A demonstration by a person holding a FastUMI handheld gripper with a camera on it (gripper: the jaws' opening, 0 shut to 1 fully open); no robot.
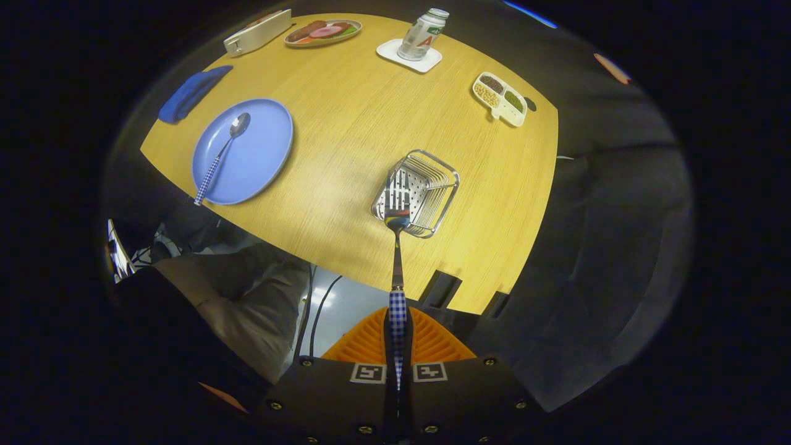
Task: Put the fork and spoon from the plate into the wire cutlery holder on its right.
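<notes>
My gripper (397,337) is shut on the checked handle of the fork (396,247), high above the round wooden table (352,123). The fork points straight ahead and its tines overlap the near rim of the wire cutlery holder (426,185), which stands on the table beyond my fingers. To the left of the holder lies the blue plate (253,154). On it rests the spoon (220,157), bowl toward the far side, its checked handle sticking out over the plate's near rim.
At the table's far side are a can on a white coaster (420,37), a divided snack tray (500,99), a plate of food (322,32) and a white box (256,32). A blue cloth (191,93) lies left. A person's legs (247,303) are below the table edge.
</notes>
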